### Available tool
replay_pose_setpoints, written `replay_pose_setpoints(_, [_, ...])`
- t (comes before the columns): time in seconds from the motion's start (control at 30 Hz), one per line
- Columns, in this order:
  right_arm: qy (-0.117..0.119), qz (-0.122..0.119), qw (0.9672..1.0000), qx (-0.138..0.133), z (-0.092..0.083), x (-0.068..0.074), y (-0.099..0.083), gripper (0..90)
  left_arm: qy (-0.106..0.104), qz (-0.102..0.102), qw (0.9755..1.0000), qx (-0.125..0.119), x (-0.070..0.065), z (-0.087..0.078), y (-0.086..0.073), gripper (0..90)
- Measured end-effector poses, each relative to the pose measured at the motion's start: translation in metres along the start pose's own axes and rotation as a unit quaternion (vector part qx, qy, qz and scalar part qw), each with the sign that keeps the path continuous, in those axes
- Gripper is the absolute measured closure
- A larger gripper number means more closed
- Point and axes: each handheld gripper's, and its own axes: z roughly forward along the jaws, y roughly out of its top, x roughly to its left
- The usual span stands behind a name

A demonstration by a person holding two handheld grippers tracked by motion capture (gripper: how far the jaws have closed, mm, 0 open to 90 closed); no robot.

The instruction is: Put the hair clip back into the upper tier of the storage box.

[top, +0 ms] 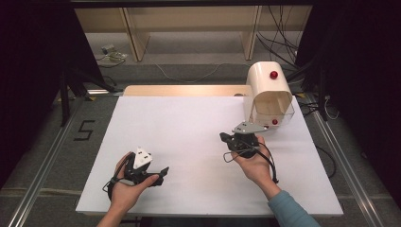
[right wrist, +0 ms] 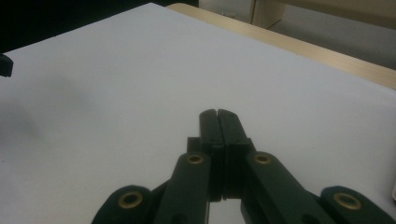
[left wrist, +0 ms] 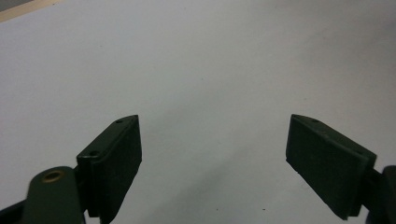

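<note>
My left gripper (top: 161, 174) rests low over the white tabletop (top: 189, 127) near the front left, held in a hand and pointing right. Its jaws stand wide apart in the left gripper view (left wrist: 212, 140), with only bare white surface between them. My right gripper (top: 222, 137) is held right of the middle, pointing left. In the right gripper view (right wrist: 217, 114) its two jaws are pressed flat together with nothing between them. A cream domed box (top: 265, 80) with red knobs and a clear front stands at the back right, just behind the right gripper.
A pale wooden strip (top: 184, 90) runs along the table's far edge. Cables (top: 283, 42) and wooden frame legs (top: 135, 40) lie on the floor beyond it. Metal rails (top: 42, 165) flank the table on both sides.
</note>
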Motion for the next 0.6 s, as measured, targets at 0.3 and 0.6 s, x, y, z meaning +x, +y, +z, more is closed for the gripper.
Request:
replay_pose_setpoints(0.3, [-0.003,0.000,1.0000,-0.005,-0.0033,-0.0017,0.0010,90.0,0.000,-0.003,1.0000,-0.002,-0.0005,0.0002,0.0000,18.4])
replay_pose_setpoints(0.6, [-0.007,0.002,0.9999,-0.009,-0.0055,-0.0044,0.0016,90.0,0.000,-0.003,1.0000,-0.002,-0.0003,0.0006,-0.0001,18.4])
